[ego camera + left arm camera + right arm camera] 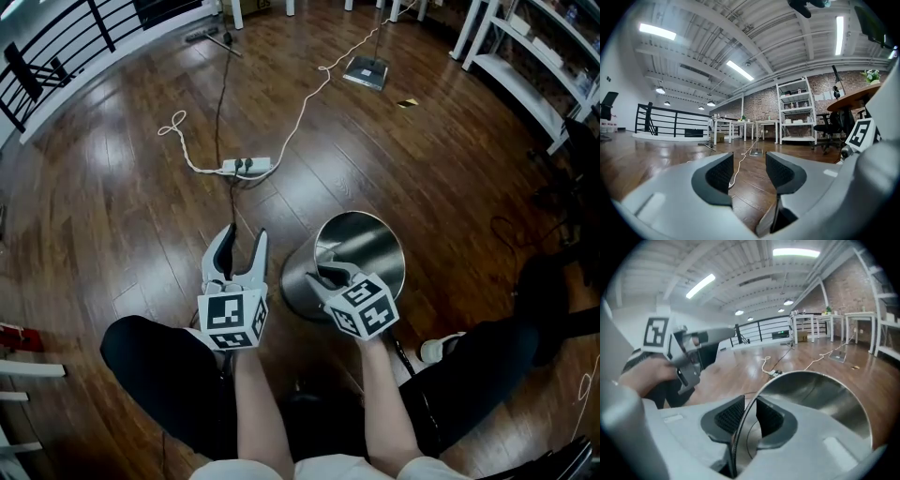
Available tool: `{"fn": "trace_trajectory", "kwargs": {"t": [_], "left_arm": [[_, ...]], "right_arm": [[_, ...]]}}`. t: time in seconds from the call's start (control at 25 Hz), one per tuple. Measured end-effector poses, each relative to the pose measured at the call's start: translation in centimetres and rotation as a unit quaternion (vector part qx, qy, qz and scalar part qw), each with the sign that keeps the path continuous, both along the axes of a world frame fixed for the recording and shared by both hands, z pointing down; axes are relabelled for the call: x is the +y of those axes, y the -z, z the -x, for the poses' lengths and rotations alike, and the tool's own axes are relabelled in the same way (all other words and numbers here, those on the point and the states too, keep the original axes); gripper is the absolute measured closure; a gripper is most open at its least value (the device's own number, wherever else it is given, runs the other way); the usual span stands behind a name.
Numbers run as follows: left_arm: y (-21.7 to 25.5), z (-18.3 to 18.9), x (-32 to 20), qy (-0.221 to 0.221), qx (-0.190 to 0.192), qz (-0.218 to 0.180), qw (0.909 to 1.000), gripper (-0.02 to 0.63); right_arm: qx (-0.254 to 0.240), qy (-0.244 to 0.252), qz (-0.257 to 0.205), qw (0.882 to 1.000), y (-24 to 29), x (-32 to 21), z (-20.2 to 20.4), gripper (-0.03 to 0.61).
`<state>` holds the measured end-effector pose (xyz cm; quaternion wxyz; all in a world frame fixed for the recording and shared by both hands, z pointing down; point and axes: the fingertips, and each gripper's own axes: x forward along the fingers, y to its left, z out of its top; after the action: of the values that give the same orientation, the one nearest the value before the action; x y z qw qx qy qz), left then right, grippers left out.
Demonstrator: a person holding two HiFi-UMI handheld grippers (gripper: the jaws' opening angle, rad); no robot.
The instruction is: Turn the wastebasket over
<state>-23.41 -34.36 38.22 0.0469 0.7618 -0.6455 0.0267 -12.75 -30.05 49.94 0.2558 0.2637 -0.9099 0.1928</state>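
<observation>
Right hand-held gripper (330,277) pinches the rim of the mouth-up steel wastebasket (375,239); left hand-held gripper (245,233) gapes beside it.

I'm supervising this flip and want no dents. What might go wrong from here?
1. The right tongs bite only the thin rim of the wastebasket; the shiny metal may slip out when tipped.
2. The left tongs are open and empty, so nothing steadies it.
3. It may roll toward the power strip.
</observation>
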Motion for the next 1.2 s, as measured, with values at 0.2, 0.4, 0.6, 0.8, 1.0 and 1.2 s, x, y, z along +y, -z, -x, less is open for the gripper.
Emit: {"fn": "trace_trajectory", "kwargs": {"t": [0.2,0.4,0.6,0.8,1.0,1.2], "left_arm": [[0.1,-0.1,0.1,-0.001,-0.003,0.002,1.0,0.376],[-0.4,-0.6,0.2,-0.005,-0.005,0.007,1.0,0.379],[-1.9,-2.0,-0.5,-0.028,-0.001,0.027,0.9993,0.379],[-2.3,-4.0,-0.9,-0.05,0.012,0.031,0.9982,0.38],[-3.2,-5.9,-1.1,-0.064,0.022,0.041,0.9969,0.388],[-6.3,-9.0,0.0,-0.09,0.021,0.07,0.9932,0.39]], "right_arm": [[-0.211,-0.037,0.011,0.977,3.6,-1.8,-3.3,0.512],[-0.301,-0.087,0.011,0.95,3.8,-3.1,-7.4,0.511],[-0.149,-0.132,0.039,0.979,1.4,-4.2,-13.3,0.5],[-0.013,-0.251,0.07,0.965,-2.8,-4.1,-21.8,0.44],[0.077,-0.34,0.092,0.933,-7.3,-2.9,-28.4,0.42],[0.103,-0.347,0.098,0.927,-10.2,-1.7,-29.9,0.416]]}}
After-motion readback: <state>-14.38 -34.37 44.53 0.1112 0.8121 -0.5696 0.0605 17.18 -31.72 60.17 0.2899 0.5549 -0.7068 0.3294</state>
